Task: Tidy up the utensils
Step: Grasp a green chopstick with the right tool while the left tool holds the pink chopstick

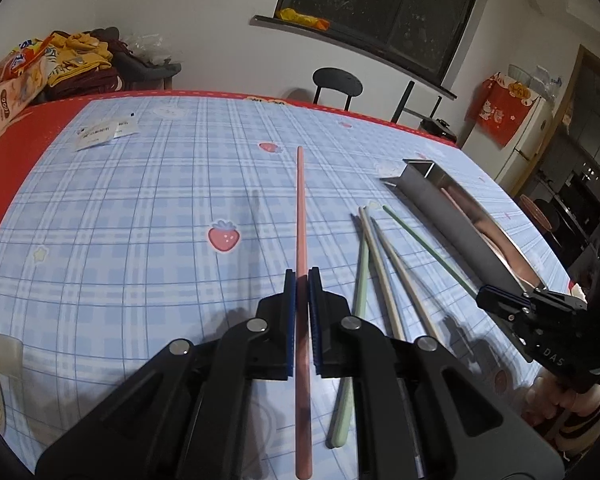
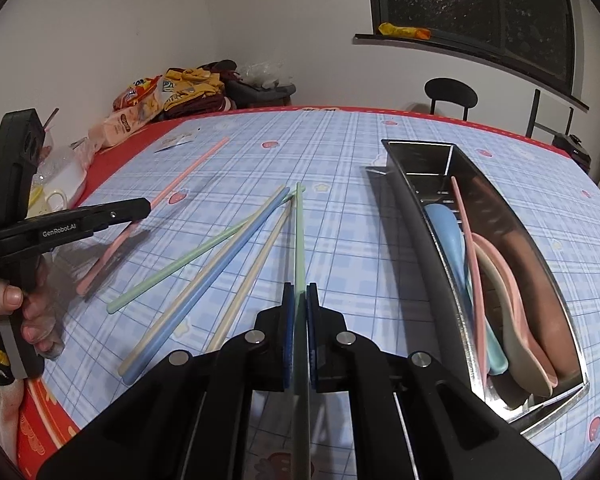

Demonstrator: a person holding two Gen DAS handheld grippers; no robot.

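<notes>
Nearest to the cameras: each gripper has its jaws closed tight on one chopstick.
Left gripper (image 1: 301, 276): it clamps the pink chopstick (image 1: 301, 208), which points away over the surface (image 1: 148, 208).
Right gripper (image 2: 300, 292): it clamps a green chopstick (image 2: 298, 240), just beside the loose ones.
Loose chopsticks (image 2: 204, 276): one green, one blue and two cream lie crossed on the surface, between the two grippers.
Metal tray (image 2: 415, 216): it stands at the right side, and holds already spoons and one pink chopstick (image 2: 469, 248).
Step in hand: I judge it is to carry each held chopstick to the tray.
How to do it well: keep the grip firm, turn the stick parallel to the long side of the tray, lower it inside before opening. Bring one hand at a time, so the sticks do not knock together over the tray.
Writing, near: "GenRobot.AI" on the left gripper (image 2: 66, 230); "DAS" on the right gripper (image 1: 553, 356).
Writing, far: the paper card (image 1: 104, 132) and the snack bags (image 1: 16, 92) have print, perhaps "100", too small to read surely.
</notes>
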